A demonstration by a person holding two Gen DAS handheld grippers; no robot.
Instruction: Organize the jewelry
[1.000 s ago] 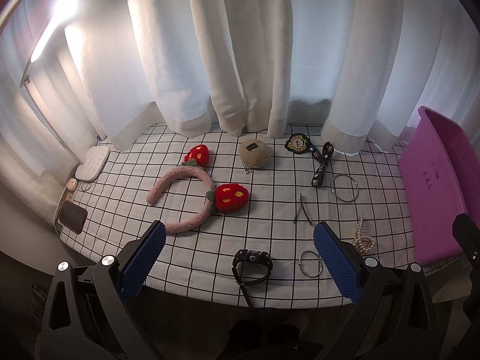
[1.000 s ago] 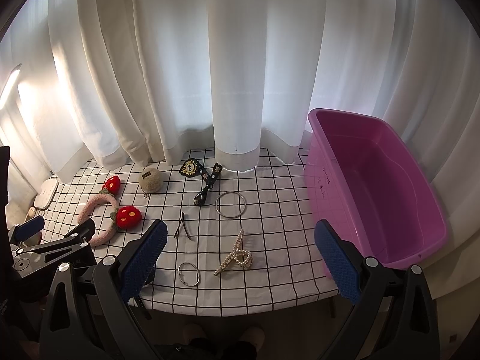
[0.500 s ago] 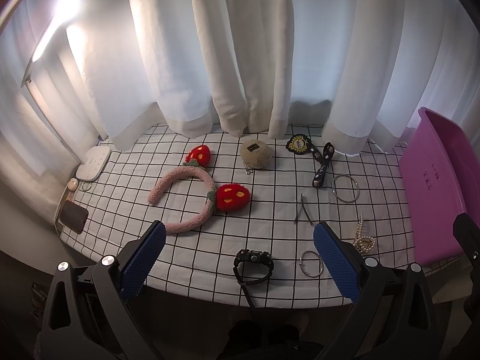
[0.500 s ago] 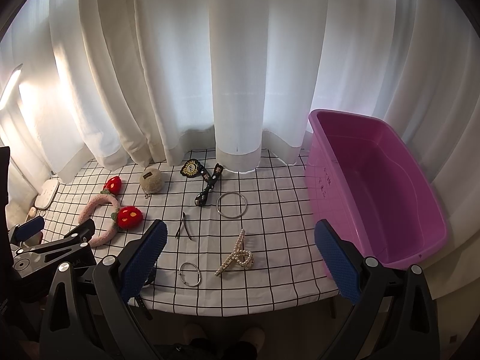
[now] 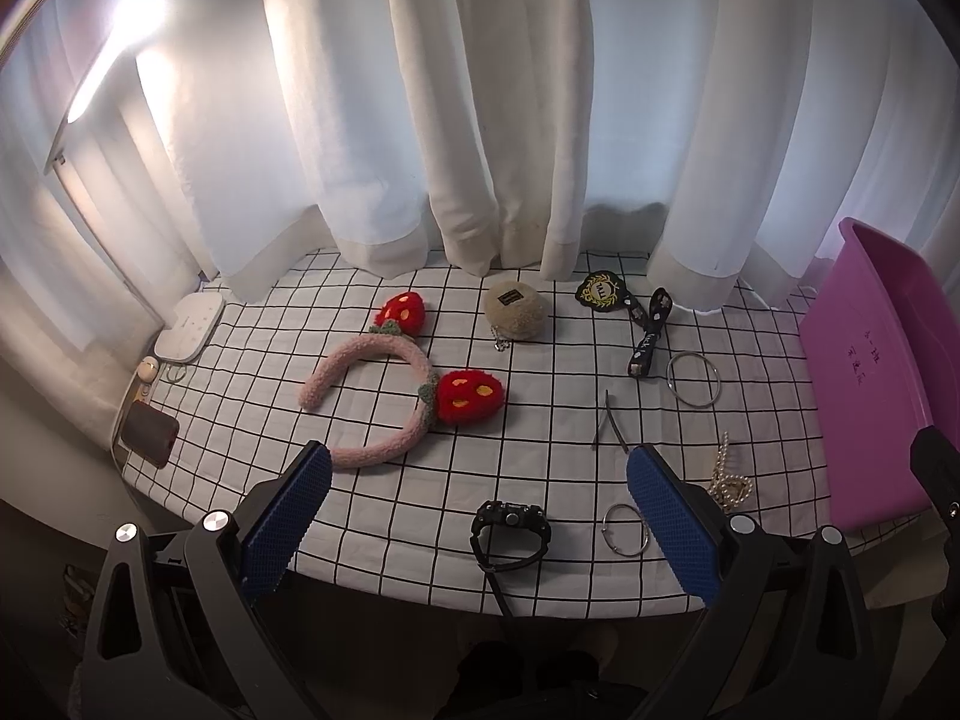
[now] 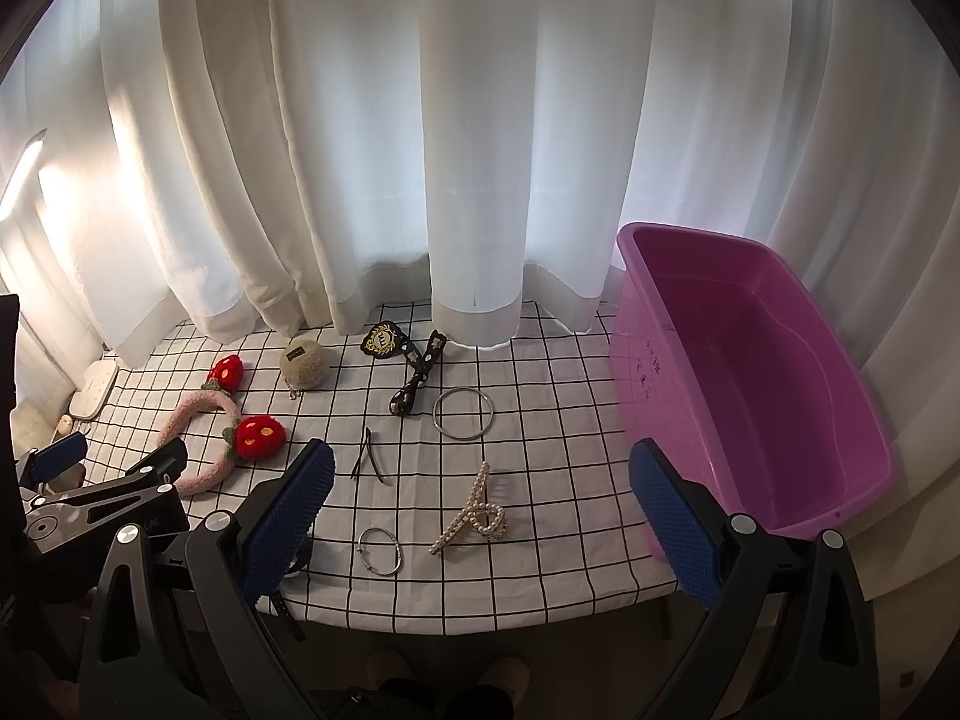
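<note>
Purple plastic tub (image 6: 750, 384) stands empty at 3 o'clock, interior unobstructed. White curtains (image 6: 456, 138) close off 12 o'clock. Checked tablecloth (image 6: 540, 450) shows open squares between the pearl hair claw (image 6: 474, 519) and tub; small pieces crowd the centre and 9 o'clock.

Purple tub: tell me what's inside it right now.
The purple tub looks empty in the right wrist view: bare floor and walls, no jewelry. The near corner of its floor is hidden behind the right gripper's finger.

left tool (image 5: 477, 513): black frame, silver screws, blue dimpled pads (image 5: 287, 516) | right tool (image 6: 477, 513): black frame, silver screws, blue dimpled pads (image 6: 675, 519)
</note>
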